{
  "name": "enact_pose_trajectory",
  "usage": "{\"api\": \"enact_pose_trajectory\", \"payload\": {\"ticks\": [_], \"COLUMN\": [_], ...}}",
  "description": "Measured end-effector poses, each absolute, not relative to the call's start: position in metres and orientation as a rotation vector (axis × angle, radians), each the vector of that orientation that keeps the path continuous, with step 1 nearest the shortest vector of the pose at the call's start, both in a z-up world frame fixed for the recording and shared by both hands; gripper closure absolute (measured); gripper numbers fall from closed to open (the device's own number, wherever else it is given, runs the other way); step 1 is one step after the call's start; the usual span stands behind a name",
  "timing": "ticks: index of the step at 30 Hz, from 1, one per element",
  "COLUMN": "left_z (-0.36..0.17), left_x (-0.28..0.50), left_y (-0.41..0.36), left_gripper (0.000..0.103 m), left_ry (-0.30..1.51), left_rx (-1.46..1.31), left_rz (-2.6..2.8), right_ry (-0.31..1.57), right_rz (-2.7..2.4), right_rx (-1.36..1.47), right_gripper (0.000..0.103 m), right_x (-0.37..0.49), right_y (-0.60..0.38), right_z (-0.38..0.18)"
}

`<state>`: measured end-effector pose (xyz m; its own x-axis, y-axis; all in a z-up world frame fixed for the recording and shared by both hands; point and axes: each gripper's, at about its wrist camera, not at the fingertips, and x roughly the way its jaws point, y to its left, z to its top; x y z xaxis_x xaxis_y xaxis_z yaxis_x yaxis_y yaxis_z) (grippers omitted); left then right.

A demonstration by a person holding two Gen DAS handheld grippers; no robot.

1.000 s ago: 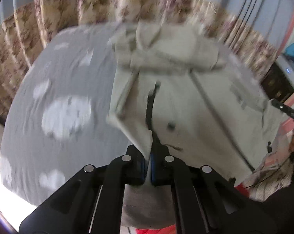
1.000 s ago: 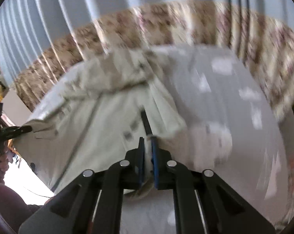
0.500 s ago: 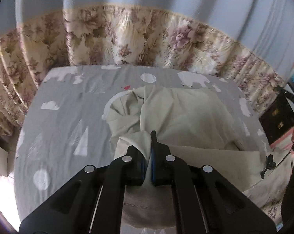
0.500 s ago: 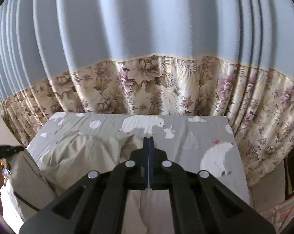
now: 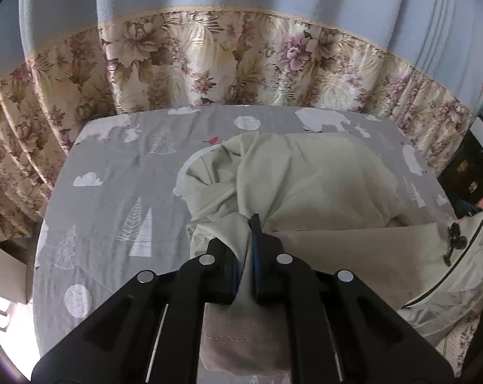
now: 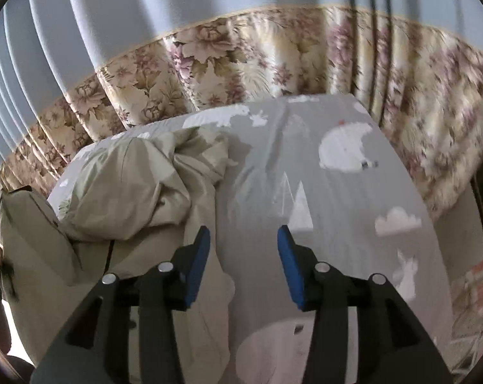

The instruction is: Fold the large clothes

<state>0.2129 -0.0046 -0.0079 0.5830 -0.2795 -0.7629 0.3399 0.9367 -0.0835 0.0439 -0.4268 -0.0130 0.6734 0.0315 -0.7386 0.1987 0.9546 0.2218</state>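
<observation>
Left gripper (image 5: 245, 249): black angular linkage arms, four round silver screw heads, blue pads on inner finger faces. Right gripper (image 6: 243, 256): same black build, four silver screws, blue pads (image 6: 198, 265) seen clearly on both fingers.

A grey bed sheet (image 5: 113, 198) covers the flat surface, and it has white prints on it: polar bears, clouds, fir trees, round moons, and one small red bird (image 5: 213, 141). Behind the far edge hangs a curtain (image 5: 228, 64) whose upper part is plain pale blue and whose lower band has a floral pattern in beige and pink. At the left edge stands a cardboard box (image 5: 4, 272). At the right side is a dark cabinet (image 5: 465, 172).
</observation>
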Motion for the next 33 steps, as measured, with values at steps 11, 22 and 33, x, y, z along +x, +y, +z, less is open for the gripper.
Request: {"api": "enact_pose_trajectory", "payload": {"ticks": [11, 22, 33], "left_z": [-0.008, -0.010, -0.008], "left_x": [0.189, 0.197, 0.196], "left_y": [-0.008, -0.006, 0.000], "left_gripper": [0.094, 0.093, 0.098], "left_ry": [0.855, 0.877, 0.855], "left_rx": [0.130, 0.087, 0.088], "left_rz": [-0.313, -0.313, -0.297], "right_ry": [0.785, 0.813, 0.721], "right_rz": [0.007, 0.091, -0.182], "right_rx": [0.711, 0.446, -0.020], "right_gripper": [0.044, 0.031, 0.099], "right_x": [-0.066, -0.103, -0.003], "right_y": [-0.421, -0.356, -0.367], "right_z": [-0.044, -0.020, 0.008]}}
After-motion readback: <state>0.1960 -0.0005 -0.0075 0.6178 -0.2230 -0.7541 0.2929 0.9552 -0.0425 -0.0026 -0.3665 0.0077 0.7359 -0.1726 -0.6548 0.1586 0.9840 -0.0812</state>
